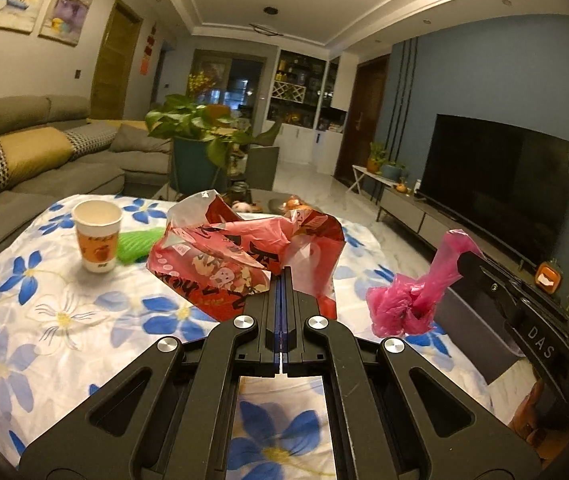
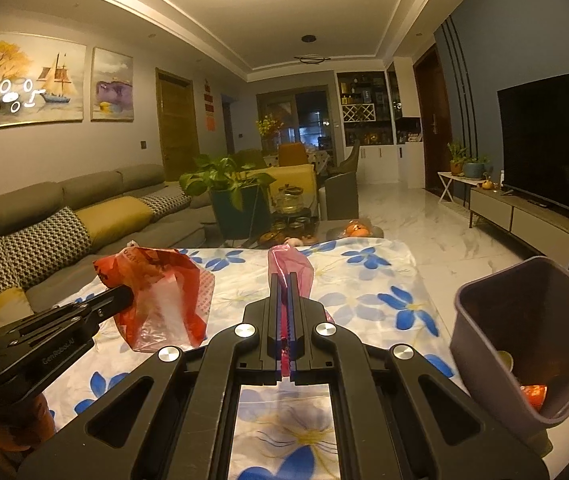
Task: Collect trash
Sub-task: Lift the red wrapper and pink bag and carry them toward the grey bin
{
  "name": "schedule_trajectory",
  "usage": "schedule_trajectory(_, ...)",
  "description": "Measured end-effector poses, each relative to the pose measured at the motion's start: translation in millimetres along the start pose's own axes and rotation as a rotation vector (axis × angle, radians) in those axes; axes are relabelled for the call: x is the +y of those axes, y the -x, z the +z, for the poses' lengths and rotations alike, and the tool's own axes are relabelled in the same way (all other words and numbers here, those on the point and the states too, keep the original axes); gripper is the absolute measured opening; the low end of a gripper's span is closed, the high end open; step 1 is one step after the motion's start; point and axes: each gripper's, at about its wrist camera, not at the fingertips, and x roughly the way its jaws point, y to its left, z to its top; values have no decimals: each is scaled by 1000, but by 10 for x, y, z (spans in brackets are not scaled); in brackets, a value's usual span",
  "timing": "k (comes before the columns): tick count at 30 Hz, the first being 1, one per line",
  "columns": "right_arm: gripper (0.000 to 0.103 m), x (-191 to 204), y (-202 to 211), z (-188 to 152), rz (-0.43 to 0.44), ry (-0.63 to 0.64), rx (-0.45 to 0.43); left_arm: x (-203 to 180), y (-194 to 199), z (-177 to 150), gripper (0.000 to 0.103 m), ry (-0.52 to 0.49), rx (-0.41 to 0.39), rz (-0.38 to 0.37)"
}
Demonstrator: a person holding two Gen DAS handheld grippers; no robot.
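Observation:
My left gripper [image 1: 283, 272] is shut on a crumpled red printed plastic bag [image 1: 240, 252], held just above the floral tablecloth [image 1: 64, 320]. In the right wrist view the same left gripper [image 2: 126, 298] comes in from the left, pinching the red bag [image 2: 160, 292]. My right gripper [image 2: 283, 280] is shut on a pink plastic bag [image 2: 290, 264]; its knotted end [image 1: 400, 308] dangles from the right gripper [image 1: 464, 266] over the table's right edge. A paper cup [image 1: 96, 236] stands upright at the far left, beside a green object [image 1: 140, 246].
A grey bin [image 2: 524, 336] stands off the table's right edge, with an orange scrap [image 2: 534, 394] inside. A sofa [image 1: 44, 168] lies left, a potted plant [image 1: 200, 132] and a tea tray [image 2: 288, 232] beyond the table, and a TV [image 1: 492, 172] on the right.

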Motion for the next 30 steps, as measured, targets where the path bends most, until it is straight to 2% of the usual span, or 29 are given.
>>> schedule_trajectory(14, 3, -485, 260, 124, -87, -35, -34, -587, -162, 78, 0, -70, -8, -91)
schedule_trajectory(30, 3, -1274, 578, 318, -274, -84, -102, -1651, -475, 156, 0, -171, -17, -284)
